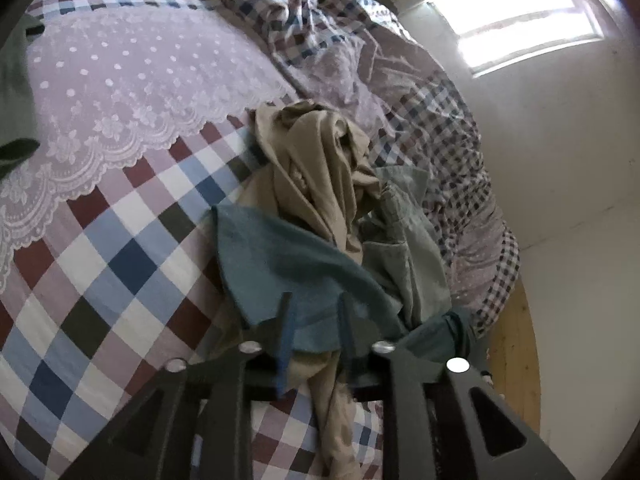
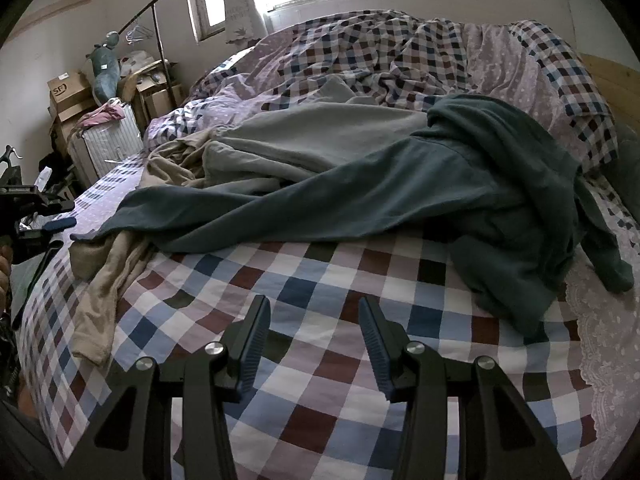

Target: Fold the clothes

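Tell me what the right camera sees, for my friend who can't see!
An open black right gripper hovers over a checked bedsheet. Beyond lie a dark teal sweatshirt, grey garment and beige garment.

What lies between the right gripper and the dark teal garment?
In the right wrist view, only bare checkered bedsheet lies between the open right gripper and the dark teal garment.

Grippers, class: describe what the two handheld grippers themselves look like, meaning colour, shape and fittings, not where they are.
Both the left gripper and the right gripper are matte black. Each has two angular, tapering fingers lined with ribbed blue pads, triangular cut-outs in the linkage arms, and round silver pivot bolts. No cables, markings or sleeves show.
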`<state>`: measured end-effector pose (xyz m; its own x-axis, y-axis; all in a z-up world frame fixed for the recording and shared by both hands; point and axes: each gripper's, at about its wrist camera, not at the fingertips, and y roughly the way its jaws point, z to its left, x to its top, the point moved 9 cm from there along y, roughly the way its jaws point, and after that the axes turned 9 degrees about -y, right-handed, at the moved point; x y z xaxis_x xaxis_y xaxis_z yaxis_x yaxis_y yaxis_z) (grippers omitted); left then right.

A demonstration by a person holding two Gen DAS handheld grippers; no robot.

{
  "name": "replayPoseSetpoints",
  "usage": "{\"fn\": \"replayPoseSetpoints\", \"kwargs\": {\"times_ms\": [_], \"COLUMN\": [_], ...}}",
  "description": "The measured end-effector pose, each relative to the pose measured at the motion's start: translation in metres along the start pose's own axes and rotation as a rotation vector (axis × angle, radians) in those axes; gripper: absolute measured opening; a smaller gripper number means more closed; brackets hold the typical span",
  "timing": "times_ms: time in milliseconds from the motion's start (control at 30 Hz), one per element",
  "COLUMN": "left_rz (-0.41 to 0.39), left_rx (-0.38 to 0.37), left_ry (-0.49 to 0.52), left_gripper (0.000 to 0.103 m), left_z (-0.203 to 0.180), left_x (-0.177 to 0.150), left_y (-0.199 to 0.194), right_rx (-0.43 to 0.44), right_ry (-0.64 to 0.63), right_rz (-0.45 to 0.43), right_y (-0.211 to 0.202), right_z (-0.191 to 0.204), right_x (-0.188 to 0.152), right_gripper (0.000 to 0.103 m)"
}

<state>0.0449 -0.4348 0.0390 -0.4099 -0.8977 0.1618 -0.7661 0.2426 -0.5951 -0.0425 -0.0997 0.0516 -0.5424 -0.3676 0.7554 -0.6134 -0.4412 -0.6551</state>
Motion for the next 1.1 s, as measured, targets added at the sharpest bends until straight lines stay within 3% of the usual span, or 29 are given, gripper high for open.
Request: {"fn": "replayPoseSetpoints", "kwargs": {"times_ms": [67, 100, 300, 533, 633, 767, 967, 1100], "left_rz": [0.011, 0.018, 0.020, 0.084, 0.100, 0.097, 0.046, 0.055], "left_rx": [0.009, 0.010, 0.056, -0.020, -0.002, 0.044, 0.015, -0.027], "left_ry": [0.000, 0.003, -0.028, -0.089, -0.074, -0.081, -0.094, -0.129], "left_gripper": [0.051, 0.052, 0.052, 0.052, 0.052, 0.052, 0.052, 0.052], "left_z": [0.001, 0.001, 0.012, 0.003, 0.003, 0.016, 0.021, 0.021], "left_x": [-0.002, -0.004, -0.008, -0.024, -0.031, -0.029, -0.014, -0.010], "left_y": [0.002, 0.004, 0.001, -0.003, 0.003, 0.015, 0.017, 0.018], "right_rx": [-0.001, 0.000, -0.003, -0.002, -0.002, -0.001, -0.002, -0.004], "right_ry": [-0.001, 0.000, -0.001, 0.000, 0.000, -0.001, 0.000, -0.002], "right_rz": [-0.001, -0.001, -0.002, -0.005, -0.004, -0.003, 0.000, 0.002], "right_y": [0.000, 0.000, 0.000, 0.000, 0.000, 0.000, 0.001, 0.001], "right_z": [0.000, 0.000, 0.001, 0.001, 0.001, 0.002, 0.001, 0.000], "right_x": [0.000, 0.000, 0.001, 0.001, 0.002, 0.002, 0.001, 0.000], "right_gripper": [0.049, 0.049, 0.052, 0.053, 0.053, 0.053, 0.054, 0.054]}}
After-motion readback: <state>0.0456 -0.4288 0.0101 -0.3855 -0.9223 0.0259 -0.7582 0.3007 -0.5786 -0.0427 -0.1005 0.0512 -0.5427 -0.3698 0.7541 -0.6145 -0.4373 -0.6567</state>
